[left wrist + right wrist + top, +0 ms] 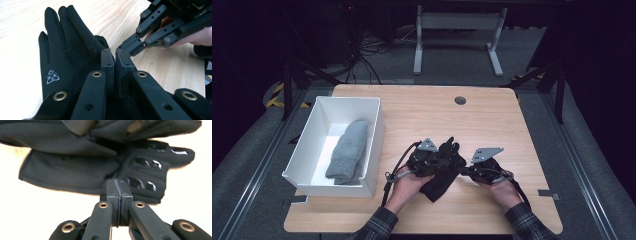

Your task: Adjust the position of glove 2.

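Gloves, black, lie on the tabletop between both grippers. Left gripper fingers pinch glove fabric; right gripper fingers are pressed together at the glove's edge. White bin holds a grey sock.

Left tongs closed, right tongs closed, tips nearly meeting.

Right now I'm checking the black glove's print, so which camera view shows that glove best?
The left gripper view: the black glove lies flat, fingers spread, white logo readable. The right gripper view shows it blurred, edge-on. The high view shows a dark heap between the grippers.
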